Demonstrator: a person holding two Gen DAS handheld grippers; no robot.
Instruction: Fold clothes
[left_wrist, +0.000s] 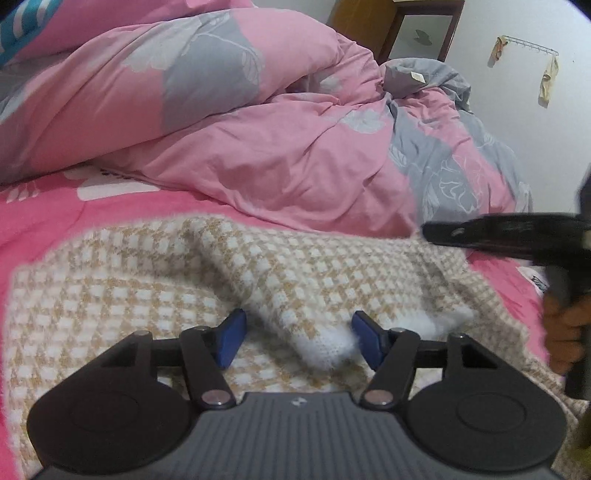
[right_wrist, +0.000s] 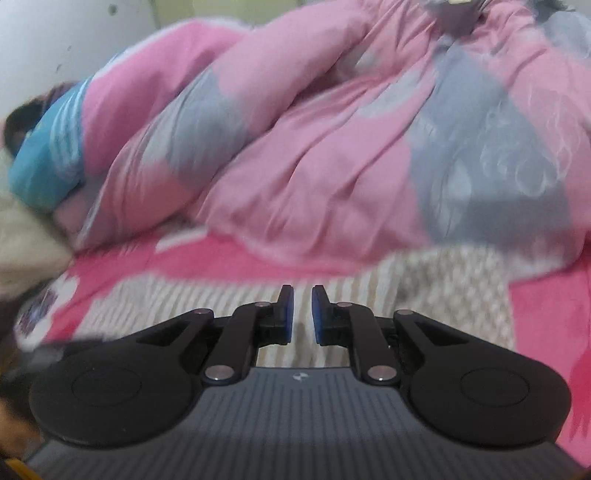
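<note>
A beige-and-white checked sweater (left_wrist: 147, 288) lies spread on the pink bedsheet (left_wrist: 55, 214). One sleeve is folded over its body, and the sleeve's white cuff (left_wrist: 325, 347) lies between the blue pads of my left gripper (left_wrist: 299, 341). That gripper is open and its pads do not press on the cuff. My right gripper (left_wrist: 428, 232) reaches in from the right, its tip at the sweater's far right edge. In the right wrist view, the right gripper (right_wrist: 303, 314) hangs over the blurred sweater (right_wrist: 443, 280) with only a narrow, empty gap between its pads.
A bulky pink-and-grey duvet (left_wrist: 258, 129) is piled right behind the sweater and fills the back of the bed (right_wrist: 332, 166). A person's hand (left_wrist: 565, 328) holds the right gripper. A blue cloth (right_wrist: 48, 147) and a beige pillow (right_wrist: 22, 243) lie at the far left.
</note>
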